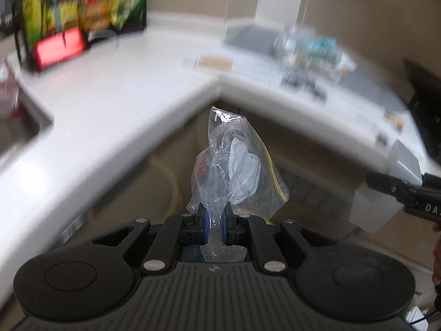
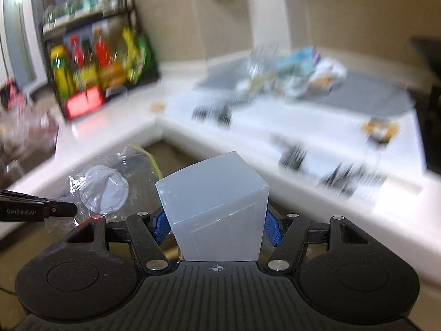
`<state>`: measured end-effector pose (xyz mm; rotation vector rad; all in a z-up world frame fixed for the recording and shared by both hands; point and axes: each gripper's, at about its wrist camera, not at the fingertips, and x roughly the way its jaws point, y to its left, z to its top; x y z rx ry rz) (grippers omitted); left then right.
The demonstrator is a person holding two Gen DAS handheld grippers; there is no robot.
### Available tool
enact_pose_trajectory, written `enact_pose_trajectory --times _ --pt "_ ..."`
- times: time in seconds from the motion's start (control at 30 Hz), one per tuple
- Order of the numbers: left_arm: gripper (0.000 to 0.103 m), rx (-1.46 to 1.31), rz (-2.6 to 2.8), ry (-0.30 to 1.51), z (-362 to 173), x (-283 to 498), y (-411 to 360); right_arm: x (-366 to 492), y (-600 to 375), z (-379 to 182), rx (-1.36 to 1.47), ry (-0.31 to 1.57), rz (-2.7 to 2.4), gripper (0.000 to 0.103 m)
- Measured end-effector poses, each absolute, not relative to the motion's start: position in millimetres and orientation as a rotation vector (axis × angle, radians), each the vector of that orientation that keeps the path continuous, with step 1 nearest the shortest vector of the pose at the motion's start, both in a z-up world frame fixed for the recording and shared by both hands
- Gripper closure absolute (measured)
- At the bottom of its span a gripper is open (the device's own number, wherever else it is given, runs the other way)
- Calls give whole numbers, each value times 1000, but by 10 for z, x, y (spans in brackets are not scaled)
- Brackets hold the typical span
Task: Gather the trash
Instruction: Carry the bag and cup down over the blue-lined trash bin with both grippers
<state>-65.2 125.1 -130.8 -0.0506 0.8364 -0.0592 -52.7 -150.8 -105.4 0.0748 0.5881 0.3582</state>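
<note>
My left gripper is shut on a crumpled clear plastic bag with a white mask inside; the bag stands up between the blue pads, in front of the counter corner. My right gripper is shut on a pale translucent box, its blue pads pressed on both sides. In the left wrist view the box and the right gripper's finger show at the right edge. The bag and the left gripper's finger appear at the left of the right wrist view.
A white L-shaped counter wraps the corner. A black rack of bottles stands at the back left, a sink at far left. More wrappers and litter lie on a grey mat at the back right. Cabinet fronts lie below.
</note>
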Motion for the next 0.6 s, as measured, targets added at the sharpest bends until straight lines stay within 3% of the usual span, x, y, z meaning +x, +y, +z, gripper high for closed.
enact_pose_trajectory --times 0.2,0.6 --pt "93 -80 -19 981 -1890 -711 1312 -529 -1210 -1583 -10 736 412 35" --pt "93 48 -13 1097 -2309 -583 1202 -413 -958 -2158 -99 891 427 35"
